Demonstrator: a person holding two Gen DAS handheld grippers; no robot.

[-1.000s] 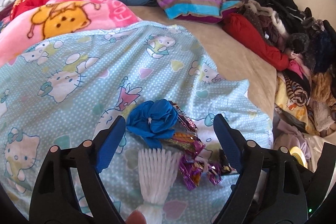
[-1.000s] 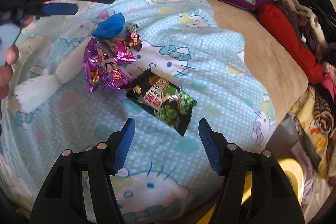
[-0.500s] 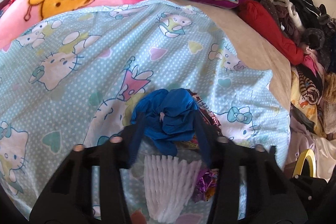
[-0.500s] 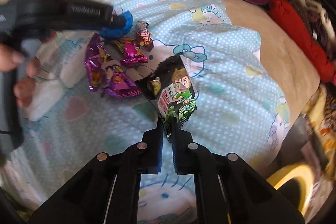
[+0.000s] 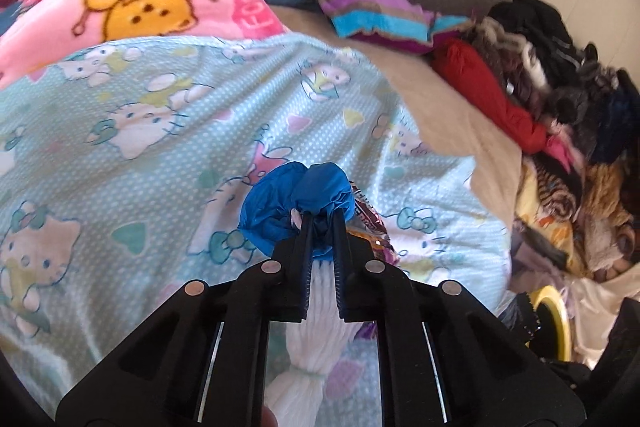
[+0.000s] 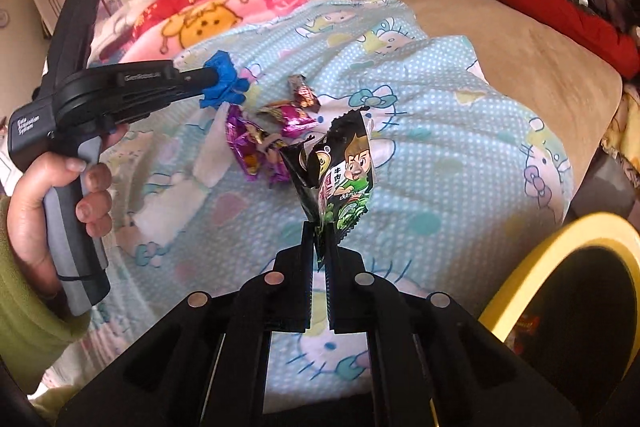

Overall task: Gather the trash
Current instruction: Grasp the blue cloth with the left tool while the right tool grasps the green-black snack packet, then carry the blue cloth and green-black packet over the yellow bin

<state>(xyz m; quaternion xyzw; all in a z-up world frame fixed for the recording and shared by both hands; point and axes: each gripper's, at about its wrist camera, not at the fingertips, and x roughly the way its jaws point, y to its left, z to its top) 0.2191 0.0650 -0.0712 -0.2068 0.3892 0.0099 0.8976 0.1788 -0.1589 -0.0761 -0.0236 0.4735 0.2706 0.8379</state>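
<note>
My left gripper (image 5: 322, 217) is shut on a crumpled blue wad (image 5: 298, 205) over the light-blue cartoon blanket (image 5: 160, 131); the same gripper (image 6: 216, 77) and blue wad (image 6: 224, 83) show at the left of the right wrist view. Under it lies a white pleated paper piece (image 5: 316, 331). My right gripper (image 6: 319, 227) is shut on a black and green snack wrapper (image 6: 340, 175), lifted off the blanket (image 6: 440, 155). Purple wrappers (image 6: 256, 147) and a small brown wrapper (image 6: 304, 95) lie on the blanket between the two grippers.
A yellow-rimmed black bin (image 6: 568, 291) stands at the bed's lower right, also seen as the bin (image 5: 552, 319). Pillows, a pink blanket (image 5: 132, 11) and a red bolster (image 5: 488, 95) with piled clothes crowd the far and right side. A hand (image 6: 56, 195) holds the left gripper's handle.
Both grippers went from open to shut. The left one closed on the blue wad; the right one closed on the black and green wrapper and lifted it off the blanket.
</note>
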